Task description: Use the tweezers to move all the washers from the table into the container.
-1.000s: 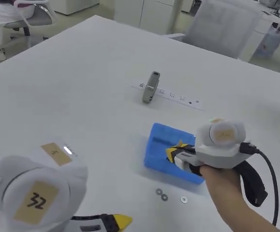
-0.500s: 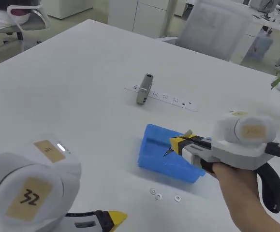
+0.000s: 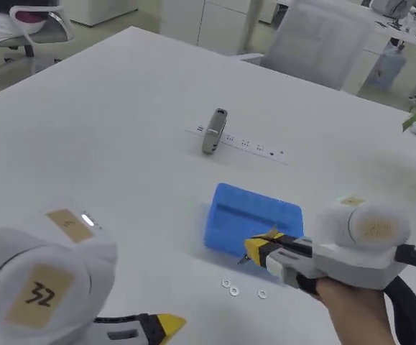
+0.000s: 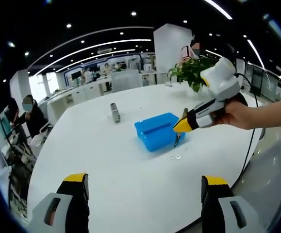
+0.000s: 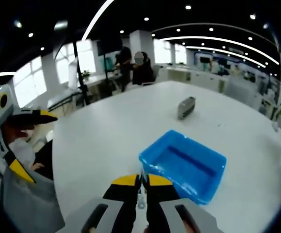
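A blue container [image 3: 254, 215] sits on the white table [image 3: 107, 144]. Three small washers [image 3: 234, 290] lie on the table just in front of its near edge. My right gripper [image 3: 256, 249] is shut on thin tweezers [image 3: 243, 259], whose tip hangs just above the table between the container's front edge and the washers. In the right gripper view the tweezers [image 5: 140, 196] stand between the closed jaws, with the container [image 5: 186, 162] ahead to the right. My left gripper [image 4: 144, 187] is open and holds nothing, well short of the container [image 4: 157, 130] and the washers [image 4: 178, 156].
A grey device [image 3: 213, 131] stands beside a white power strip [image 3: 254, 146] behind the container. Chairs [image 3: 322, 39] stand at the table's far edge. A potted plant [image 4: 191, 73] and seated people [image 4: 31, 116] are beyond the table.
My right gripper has come back from over the container and down to its front edge, close to the washers. The head camera has shifted a little.
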